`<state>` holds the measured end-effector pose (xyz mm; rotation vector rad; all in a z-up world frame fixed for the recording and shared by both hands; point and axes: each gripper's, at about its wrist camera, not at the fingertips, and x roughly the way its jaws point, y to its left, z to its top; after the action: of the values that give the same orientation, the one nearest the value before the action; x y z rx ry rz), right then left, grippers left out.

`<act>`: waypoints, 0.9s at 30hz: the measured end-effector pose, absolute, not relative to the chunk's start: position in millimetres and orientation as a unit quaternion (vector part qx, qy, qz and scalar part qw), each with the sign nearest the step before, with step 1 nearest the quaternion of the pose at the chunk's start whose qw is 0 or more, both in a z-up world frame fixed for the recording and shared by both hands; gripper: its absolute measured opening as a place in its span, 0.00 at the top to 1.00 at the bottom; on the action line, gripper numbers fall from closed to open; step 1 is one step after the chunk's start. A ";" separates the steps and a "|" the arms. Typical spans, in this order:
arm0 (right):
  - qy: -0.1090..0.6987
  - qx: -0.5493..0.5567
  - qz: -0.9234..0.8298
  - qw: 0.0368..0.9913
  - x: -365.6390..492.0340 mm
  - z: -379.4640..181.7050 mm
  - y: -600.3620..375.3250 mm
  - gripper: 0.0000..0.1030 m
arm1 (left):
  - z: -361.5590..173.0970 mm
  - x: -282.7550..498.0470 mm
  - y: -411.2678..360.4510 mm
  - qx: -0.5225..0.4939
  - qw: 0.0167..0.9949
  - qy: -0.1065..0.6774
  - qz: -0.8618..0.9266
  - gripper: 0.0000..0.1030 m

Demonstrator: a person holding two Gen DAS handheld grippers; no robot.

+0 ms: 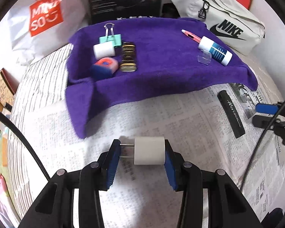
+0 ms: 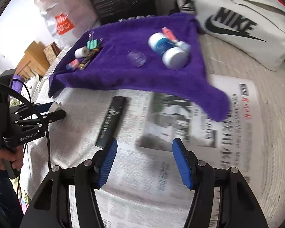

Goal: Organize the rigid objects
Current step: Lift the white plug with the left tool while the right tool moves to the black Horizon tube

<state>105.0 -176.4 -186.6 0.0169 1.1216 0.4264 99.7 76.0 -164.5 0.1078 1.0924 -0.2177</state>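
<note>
Landmark: purple fleece cloth (image 1: 161,62), spread on the newspaper-covered surface (image 1: 161,117); all places below are relative to it.
Left gripper (image 1: 142,152): clamped on a white cylindrical plug adapter (image 1: 149,153), metal prongs pointing at the left blue pad; held just off the cloth's near edge, over the newspaper.
Right gripper (image 2: 144,161): jaws apart, nothing between the blue pads; sits off the cloth's near edge, over the newspaper. In the left wrist view it comes in at the far right (image 1: 264,114).
Black flat bar with script lettering (image 1: 230,114): lying on the newspaper just off the cloth's near right edge, apart from both grippers; right wrist view puts it close ahead of the right gripper's left pad (image 2: 112,121).
Cloth, left group: mint-green binder clip with wire handles (image 1: 110,38), short white cylinder (image 1: 104,50), black-and-gold striped tube (image 1: 128,57), blue-and-pink rounded eraser-like block (image 1: 104,67); packed close, some touching.
Cloth, right group: white bottle with blue label (image 1: 214,50) lying on its side, pink pen (image 1: 191,36) just behind it, small clear plastic cap (image 1: 204,57) just beside the bottle's near side.
Behind cloth: white Nike bag (image 1: 224,19) to the right, white Miniso bag (image 1: 45,15) to the left, black box (image 1: 123,0) in the middle.
Blur: right wrist view is motion-smeared; fine detail unreadable.
</note>
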 end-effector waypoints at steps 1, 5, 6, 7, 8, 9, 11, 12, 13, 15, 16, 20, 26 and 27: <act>0.528 0.005 0.204 0.824 106.2 -188.1 -169.7 0.42 | -164.8 98.5 78.0 0.049 0.848 0.517 -0.104 0.60; 0.528 0.004 0.208 0.823 111.9 -190.3 -151.2 0.42 | -165.3 93.8 82.3 0.046 0.851 0.512 -0.108 0.60; 0.528 0.002 0.206 0.824 113.8 -190.8 -146.9 0.42 | -165.4 93.2 83.0 0.044 0.851 0.511 -0.110 0.60; 0.529 -0.001 0.203 0.824 116.3 -191.6 -141.5 0.42 | -165.4 92.5 83.8 0.044 0.851 0.511 -0.111 0.60; 0.528 -0.004 0.201 0.825 118.0 -192.2 -137.4 0.42 | -165.5 92.5 84.6 0.042 0.852 0.510 -0.113 0.60; 0.524 -0.010 0.199 0.828 119.0 -192.3 -133.2 0.42 | -164.9 90.0 87.9 0.041 0.852 0.510 -0.115 0.60; 0.515 -0.032 0.197 0.834 118.7 -192.7 -125.0 0.42 | -165.1 89.8 88.5 0.039 0.852 0.509 -0.117 0.60; 0.510 -0.050 0.197 0.836 117.4 -193.4 -121.5 0.42 | -164.9 88.9 89.5 0.038 0.852 0.509 -0.118 0.60; 0.505 -0.073 0.194 0.838 115.4 -194.7 -117.7 0.42 | -164.2 87.4 90.8 0.037 0.852 0.508 -0.119 0.60; 0.499 -0.101 0.187 0.840 111.4 -196.5 -117.6 0.43 | -163.8 87.4 91.6 0.033 0.853 0.507 -0.123 0.60; 0.499 -0.101 0.187 0.840 110.0 -196.4 -120.9 0.43 | -163.4 87.2 92.8 0.029 0.853 0.506 -0.124 0.60; 0.498 -0.093 0.187 0.842 110.1 -196.4 -130.5 0.44 | -162.6 86.5 93.9 0.024 0.855 0.503 -0.127 0.59; 0.475 -0.095 0.196 0.853 113.0 -195.6 -128.6 0.72 | -161.6 84.2 96.4 0.025 0.856 0.500 -0.126 0.59; 0.473 -0.095 0.195 0.854 113.8 -195.5 -127.6 0.77 | -161.5 84.3 96.5 0.025 0.856 0.501 -0.127 0.59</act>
<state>113.8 -127.6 -195.5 -0.1995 0.9960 0.4108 84.3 96.5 -161.5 0.0523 1.0521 -0.2663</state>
